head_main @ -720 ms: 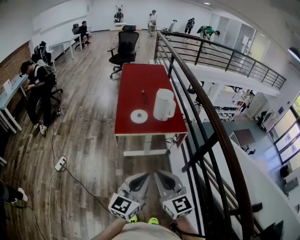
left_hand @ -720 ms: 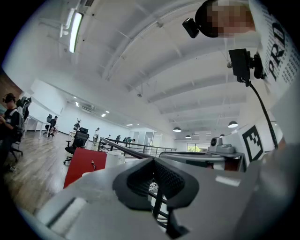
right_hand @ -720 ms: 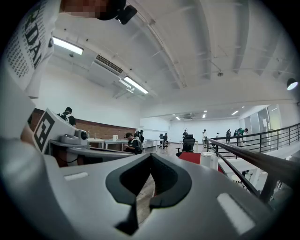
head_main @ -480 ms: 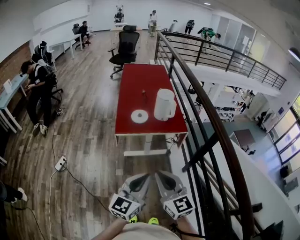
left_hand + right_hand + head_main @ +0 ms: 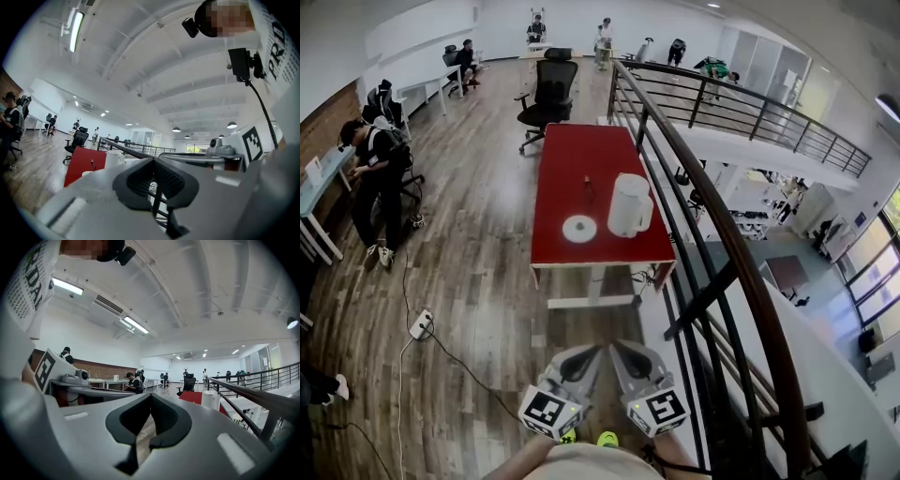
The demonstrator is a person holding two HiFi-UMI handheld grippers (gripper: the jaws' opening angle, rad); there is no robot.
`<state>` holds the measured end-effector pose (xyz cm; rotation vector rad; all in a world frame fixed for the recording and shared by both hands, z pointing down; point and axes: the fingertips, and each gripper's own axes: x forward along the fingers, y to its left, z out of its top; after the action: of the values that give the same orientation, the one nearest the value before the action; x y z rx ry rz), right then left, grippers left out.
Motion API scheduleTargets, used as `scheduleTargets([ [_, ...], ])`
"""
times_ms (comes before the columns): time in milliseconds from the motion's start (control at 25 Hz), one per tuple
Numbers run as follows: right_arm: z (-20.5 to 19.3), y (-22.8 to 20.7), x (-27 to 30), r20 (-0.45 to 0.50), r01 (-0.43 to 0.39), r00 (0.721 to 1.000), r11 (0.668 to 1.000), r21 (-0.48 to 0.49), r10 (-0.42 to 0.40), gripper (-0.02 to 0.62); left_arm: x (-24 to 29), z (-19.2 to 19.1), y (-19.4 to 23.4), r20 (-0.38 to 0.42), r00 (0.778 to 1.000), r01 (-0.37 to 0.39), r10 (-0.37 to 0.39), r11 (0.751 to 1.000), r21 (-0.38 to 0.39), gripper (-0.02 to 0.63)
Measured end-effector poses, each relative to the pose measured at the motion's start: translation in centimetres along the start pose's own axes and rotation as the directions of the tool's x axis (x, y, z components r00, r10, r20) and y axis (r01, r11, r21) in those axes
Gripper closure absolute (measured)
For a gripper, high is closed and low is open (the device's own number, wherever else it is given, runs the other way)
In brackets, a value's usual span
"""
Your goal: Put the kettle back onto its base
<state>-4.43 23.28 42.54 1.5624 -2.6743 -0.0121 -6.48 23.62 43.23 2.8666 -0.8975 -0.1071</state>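
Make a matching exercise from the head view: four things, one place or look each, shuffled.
Things
1. kettle
2. base
3. office chair
4. power strip

Descriptions
A. on the wooden floor, left of the table
B. black, beyond the table's far end
C. flat white disc on the red tabletop, nothing on it
D. white, upright on the tabletop, right of the disc

Pairs: 1-D, 2-C, 3-B, 4-A
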Motion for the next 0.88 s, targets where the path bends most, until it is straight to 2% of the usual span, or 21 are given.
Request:
scheduleTargets([
  [520, -0.5, 1.5, 0.9, -0.020, 0.006, 1.000, 1.000, -0.004, -0.006, 0.592, -0.9, 0.5, 0.9, 0.016, 1.000, -0.001, 0.000, 1.000, 0.011, 0.615],
  [880, -0.8, 2.7, 2.3, -0.023, 0.042, 0.999, 0.999, -0.007, -0.042, 0.592, -2.2, 0.7, 2.3, 0.015, 0.999, 0.031, -0.031, 0.999, 0.021, 0.615],
])
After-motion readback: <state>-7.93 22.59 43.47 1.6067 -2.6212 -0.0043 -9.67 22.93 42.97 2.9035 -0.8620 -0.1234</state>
